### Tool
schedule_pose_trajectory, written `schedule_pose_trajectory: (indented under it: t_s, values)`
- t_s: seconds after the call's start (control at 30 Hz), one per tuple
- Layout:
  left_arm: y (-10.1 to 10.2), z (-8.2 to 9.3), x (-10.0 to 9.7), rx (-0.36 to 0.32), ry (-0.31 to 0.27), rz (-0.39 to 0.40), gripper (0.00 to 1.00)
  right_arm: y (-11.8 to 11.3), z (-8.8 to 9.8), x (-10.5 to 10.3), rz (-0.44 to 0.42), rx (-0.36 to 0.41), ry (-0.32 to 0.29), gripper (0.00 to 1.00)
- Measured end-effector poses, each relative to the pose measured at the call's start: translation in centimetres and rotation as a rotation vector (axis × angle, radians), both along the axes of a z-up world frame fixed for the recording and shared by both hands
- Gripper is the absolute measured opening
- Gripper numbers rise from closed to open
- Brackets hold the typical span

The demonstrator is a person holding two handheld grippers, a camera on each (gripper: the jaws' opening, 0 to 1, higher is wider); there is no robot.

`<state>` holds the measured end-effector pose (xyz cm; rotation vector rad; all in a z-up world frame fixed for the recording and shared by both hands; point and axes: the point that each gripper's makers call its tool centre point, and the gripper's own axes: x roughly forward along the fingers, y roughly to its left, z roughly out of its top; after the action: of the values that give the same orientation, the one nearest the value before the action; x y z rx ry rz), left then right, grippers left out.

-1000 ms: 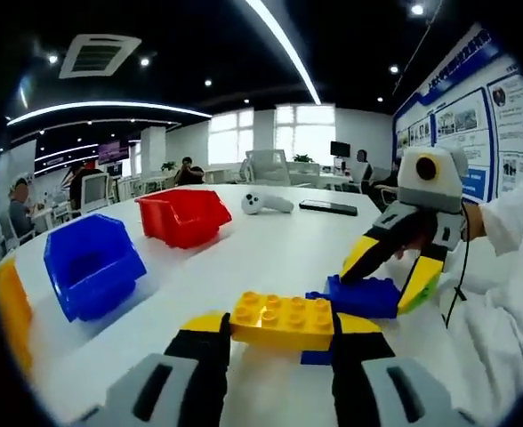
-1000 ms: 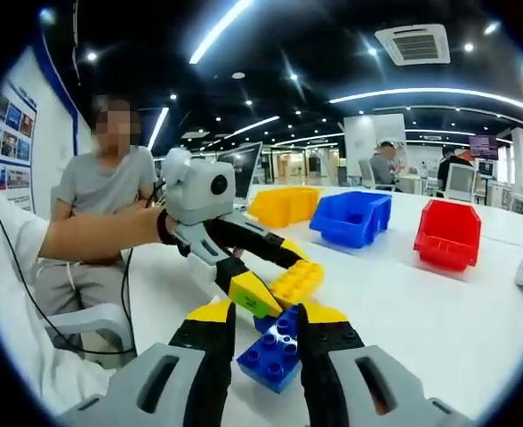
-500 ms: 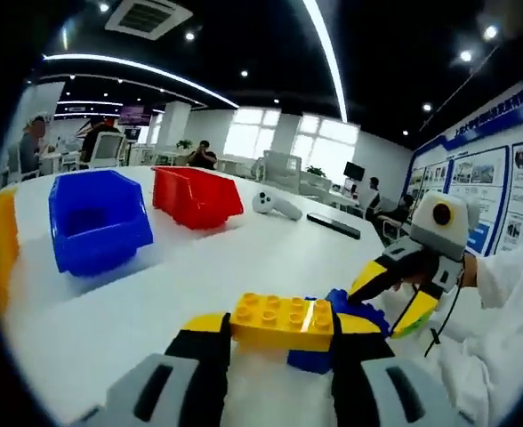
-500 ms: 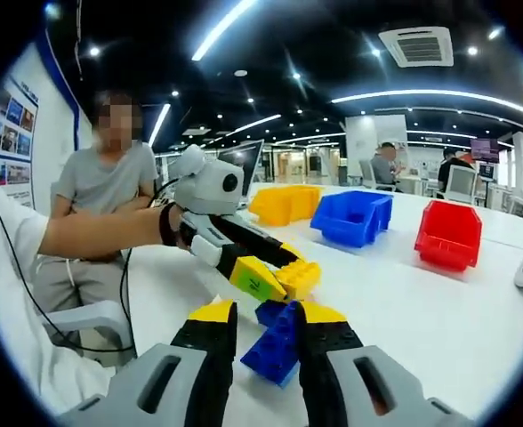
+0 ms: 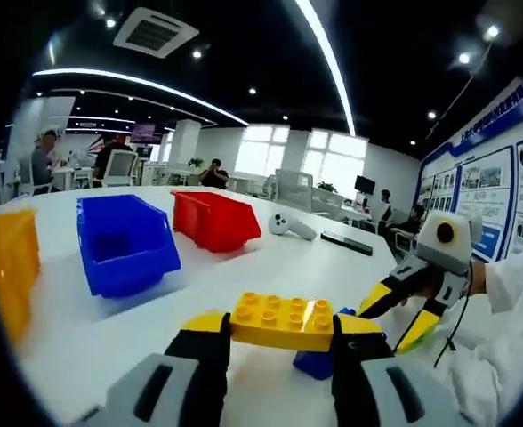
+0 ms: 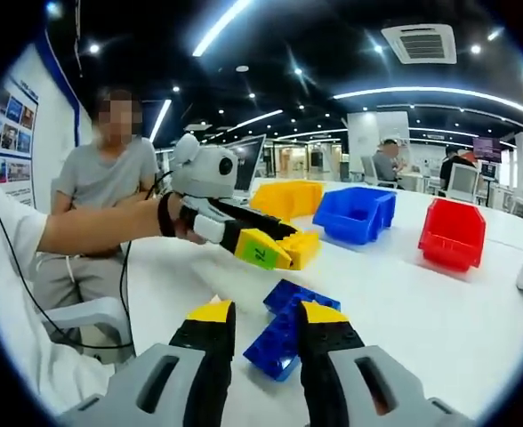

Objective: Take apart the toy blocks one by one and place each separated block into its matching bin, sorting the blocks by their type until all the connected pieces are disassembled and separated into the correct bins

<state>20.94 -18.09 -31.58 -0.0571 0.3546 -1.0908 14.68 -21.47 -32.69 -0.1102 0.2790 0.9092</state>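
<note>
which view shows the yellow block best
The left gripper view: the yellow block lies broadside between the left gripper jaws, its studs plain. The right gripper view shows it smaller and end-on, partly behind the left gripper's jaw, above the blue blocks.

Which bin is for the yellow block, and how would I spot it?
On the big white table stand three open plastic bins in a row. The yellow plastic bin is at one end, beside the blue plastic bin; the red plastic bin is at the other end.
</note>
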Motion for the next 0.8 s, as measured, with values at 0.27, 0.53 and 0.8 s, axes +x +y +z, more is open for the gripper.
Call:
schedule_pose_trajectory:
  t_s: [0.27, 0.53, 0.8]
  values:
    - [3.6, 2.8, 1.6, -0.016, -0.085, 0.119, 0.46, 0.1, 0.0, 0.0, 0.002, -0.005, -0.003, 0.29]
    - [9.7, 6.9, 4.7, -0.074, -0.179, 0.319, 0.46, 0.3, 0.1, 0.1, 0.006, -0.009, -0.004, 0.29]
    - [17.4, 8.6, 9.5, -0.101, -0.234, 0.658, 0.46, 0.3, 0.1, 0.2, 0.0, -0.007, -0.005, 0.29]
